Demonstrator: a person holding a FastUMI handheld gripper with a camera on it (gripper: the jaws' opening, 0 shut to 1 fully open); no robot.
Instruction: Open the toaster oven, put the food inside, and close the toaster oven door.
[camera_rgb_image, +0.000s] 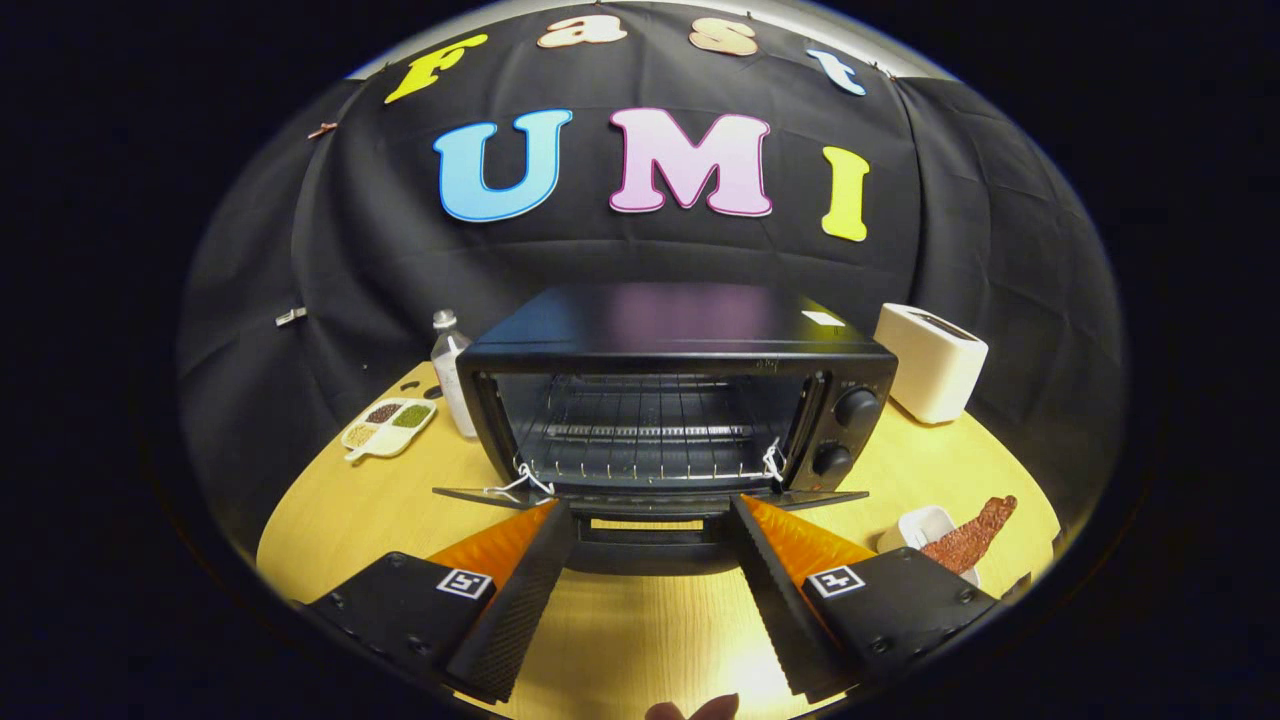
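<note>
The toaster oven (680, 400) stands near the middle of the table (620, 640), its door (650, 497) already folded down flat toward the claw (650, 520). The wire rack (645, 435) inside is bare. The claw is spread wide and holds nothing; its two fingertips sit just above the front edge of the lowered door, one toward each end.

The food (968, 535), a reddish-brown strip, lies on a small white dish (925, 525) near the table's right edge, beside the claw's right finger and well apart from the oven opening. Judged from this layout, the door step is done and the pick-up is next.

Risks from here:
- The claw is close over the door; a downward or sideways swing toward the dish could strike the door edge and shift the oven.
- The strip overhangs the dish; an off-centre grip could tip the dish or drop the strip on the table.
- The strip looks thin and possibly brittle; too hard a squeeze could break it.

A white toaster (930, 362), a bottle (450, 372) and a compartment tray (388, 425) stand near the table's far edge
</note>
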